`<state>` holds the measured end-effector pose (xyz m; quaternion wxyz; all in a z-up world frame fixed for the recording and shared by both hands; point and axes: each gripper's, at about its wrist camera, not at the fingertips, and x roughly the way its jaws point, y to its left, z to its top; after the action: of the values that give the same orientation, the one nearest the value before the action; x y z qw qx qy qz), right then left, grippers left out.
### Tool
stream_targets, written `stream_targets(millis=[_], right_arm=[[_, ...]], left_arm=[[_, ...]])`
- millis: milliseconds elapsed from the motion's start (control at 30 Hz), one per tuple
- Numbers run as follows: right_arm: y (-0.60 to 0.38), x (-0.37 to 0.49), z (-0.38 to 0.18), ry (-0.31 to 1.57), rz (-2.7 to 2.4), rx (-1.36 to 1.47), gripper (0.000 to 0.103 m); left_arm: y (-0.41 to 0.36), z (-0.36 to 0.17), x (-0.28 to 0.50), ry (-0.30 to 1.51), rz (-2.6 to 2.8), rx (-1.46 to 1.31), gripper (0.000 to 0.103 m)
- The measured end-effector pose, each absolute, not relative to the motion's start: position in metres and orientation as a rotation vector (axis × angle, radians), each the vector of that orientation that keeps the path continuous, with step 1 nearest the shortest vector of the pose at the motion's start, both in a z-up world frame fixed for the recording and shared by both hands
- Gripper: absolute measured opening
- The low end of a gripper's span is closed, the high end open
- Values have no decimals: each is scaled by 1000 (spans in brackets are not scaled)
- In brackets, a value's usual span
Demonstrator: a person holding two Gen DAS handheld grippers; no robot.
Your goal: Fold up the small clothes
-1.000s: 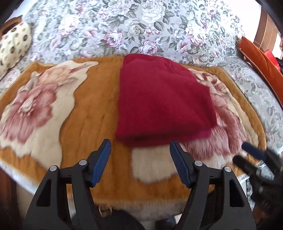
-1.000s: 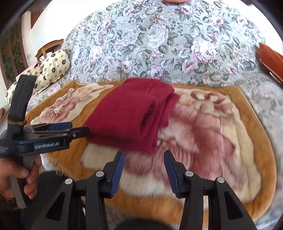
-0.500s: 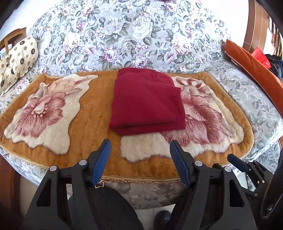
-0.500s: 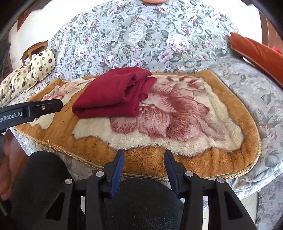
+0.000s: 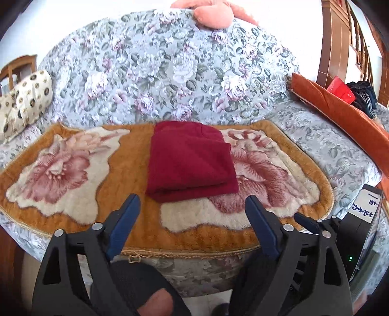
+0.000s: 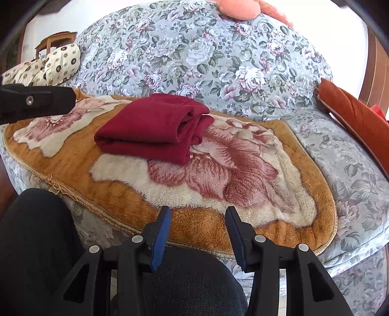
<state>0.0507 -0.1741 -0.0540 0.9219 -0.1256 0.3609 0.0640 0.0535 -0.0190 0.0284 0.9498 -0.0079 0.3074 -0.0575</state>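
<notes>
A dark red garment (image 5: 189,161) lies folded into a thick rectangle on the orange flowered mat (image 5: 126,218); it also shows in the right wrist view (image 6: 155,127), with its stacked layers facing right. My left gripper (image 5: 193,203) is open and empty, held back from the garment's near edge, over the mat's front. My right gripper (image 6: 198,211) is open and empty, well back over the mat's front edge, to the right of the garment. The right gripper's tip (image 5: 307,222) shows at lower right in the left wrist view.
The mat lies on a floral sofa (image 5: 170,73). A spotted cushion (image 5: 26,94) sits at left, an orange cushion (image 6: 355,114) at right, a pink plush (image 5: 214,14) on the backrest. A black box with a label (image 5: 364,214) stands at right. The person's dark-clad knees (image 6: 36,243) are below.
Both grippers have pulled back from the folded garment toward the person, so the sofa and the mat's front edge have come into view. The garment has stayed folded in place.
</notes>
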Motion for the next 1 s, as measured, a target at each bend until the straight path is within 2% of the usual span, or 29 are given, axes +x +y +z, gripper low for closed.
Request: stream_targets(millis=[67, 200, 400, 767, 1000], right_arm=[[-171, 50, -54, 737, 123, -279, 44], [-167, 49, -55, 729, 136, -295, 44], [-174, 50, -54, 734, 137, -252, 44], [-175, 48, -53, 721, 136, -248, 44], [-176, 46, -50, 706, 134, -235, 44]], left_arm=[[-15, 31, 51, 615, -120, -27, 90], [-5, 34, 51, 599, -97, -52, 101], [-1, 26, 52, 627, -114, -124, 101], [-17, -3, 55, 747, -99, -54, 101], [-13, -9, 52, 746, -102, -66, 101]])
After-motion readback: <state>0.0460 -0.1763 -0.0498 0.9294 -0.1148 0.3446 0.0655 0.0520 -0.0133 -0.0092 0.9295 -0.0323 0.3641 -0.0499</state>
